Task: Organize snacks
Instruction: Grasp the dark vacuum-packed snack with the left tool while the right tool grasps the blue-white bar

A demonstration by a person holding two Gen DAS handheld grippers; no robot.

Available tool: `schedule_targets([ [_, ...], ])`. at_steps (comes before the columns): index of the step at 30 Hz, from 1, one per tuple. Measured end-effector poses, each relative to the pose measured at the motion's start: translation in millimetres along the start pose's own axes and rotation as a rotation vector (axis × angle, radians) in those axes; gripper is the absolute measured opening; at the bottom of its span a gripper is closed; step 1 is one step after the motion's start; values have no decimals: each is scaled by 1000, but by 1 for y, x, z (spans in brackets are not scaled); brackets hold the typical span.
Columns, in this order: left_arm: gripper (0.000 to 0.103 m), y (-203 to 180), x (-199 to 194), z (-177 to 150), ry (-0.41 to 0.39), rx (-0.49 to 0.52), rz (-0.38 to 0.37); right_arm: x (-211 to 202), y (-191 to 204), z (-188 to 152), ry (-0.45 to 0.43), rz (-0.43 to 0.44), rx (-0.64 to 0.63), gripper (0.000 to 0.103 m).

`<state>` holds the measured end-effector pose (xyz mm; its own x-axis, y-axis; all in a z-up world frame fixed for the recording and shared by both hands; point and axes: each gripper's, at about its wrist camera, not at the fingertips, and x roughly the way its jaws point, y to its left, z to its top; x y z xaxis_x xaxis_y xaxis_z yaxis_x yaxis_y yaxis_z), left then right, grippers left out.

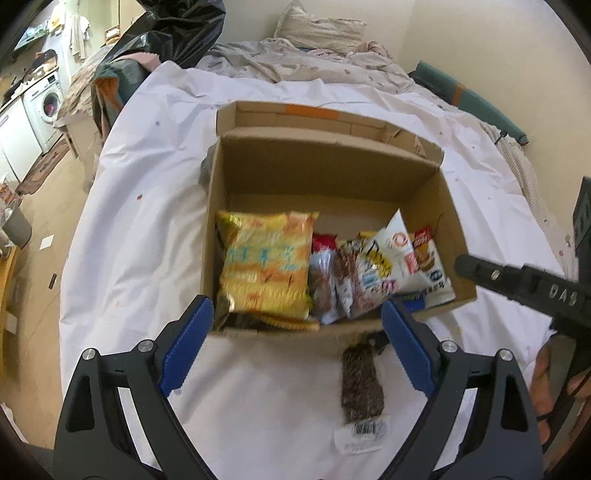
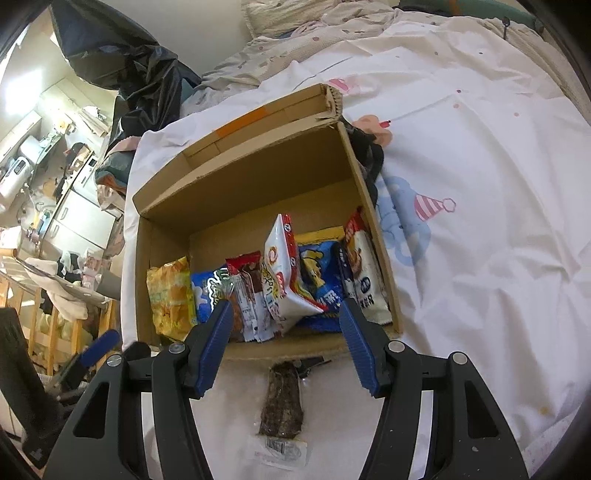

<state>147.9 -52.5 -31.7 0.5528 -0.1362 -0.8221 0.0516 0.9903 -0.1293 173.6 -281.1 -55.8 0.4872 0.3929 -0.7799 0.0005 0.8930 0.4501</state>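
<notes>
An open cardboard box (image 1: pixel 325 162) (image 2: pixel 255 177) sits on a white sheet and holds several snack packets stood in a row along its near wall. A yellow noodle packet (image 1: pixel 266 266) (image 2: pixel 170 299) is at the left end, a white packet (image 1: pixel 397 254) (image 2: pixel 284 273) near the right. A dark brown snack bar in clear wrap (image 1: pixel 362 384) (image 2: pixel 282 402) lies on the sheet in front of the box. My left gripper (image 1: pixel 297 332) is open and empty above the box's near edge. My right gripper (image 2: pixel 284 332) is open and empty, just above the bar.
The white sheet (image 1: pixel 147 229) (image 2: pixel 480 258) covers a bed with a rumpled quilt and pillow (image 1: pixel 317 33) behind the box. A black plastic bag (image 1: pixel 177 33) (image 2: pixel 122 55) lies at the back left. The bed edge drops to the floor at left.
</notes>
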Motion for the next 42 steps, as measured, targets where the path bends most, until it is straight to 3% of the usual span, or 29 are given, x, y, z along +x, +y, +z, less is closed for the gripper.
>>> schedule_targets([
  [6, 91, -12, 14, -26, 63, 18, 4, -9, -6, -18, 6, 1, 18, 62],
  [14, 91, -51, 59, -67, 233, 130, 12, -16, -29, -46, 37, -28, 55, 62],
  [26, 91, -69, 107, -88, 401, 168, 18, -19, -70, -59, 66, -69, 146, 62],
  [31, 90, -74, 112, -85, 403, 191, 11, -12, -71, -57, 76, -73, 163, 62],
  [33, 79, -71, 112, -84, 405, 193, 11, -11, -70, -57, 79, -75, 158, 62],
  [35, 56, -70, 110, -82, 415, 193, -14, -10, -68, -57, 82, -79, 153, 62],
  [42, 39, -43, 94, -80, 430, 115, -77, -7, -67, -57, 93, -63, 172, 62],
])
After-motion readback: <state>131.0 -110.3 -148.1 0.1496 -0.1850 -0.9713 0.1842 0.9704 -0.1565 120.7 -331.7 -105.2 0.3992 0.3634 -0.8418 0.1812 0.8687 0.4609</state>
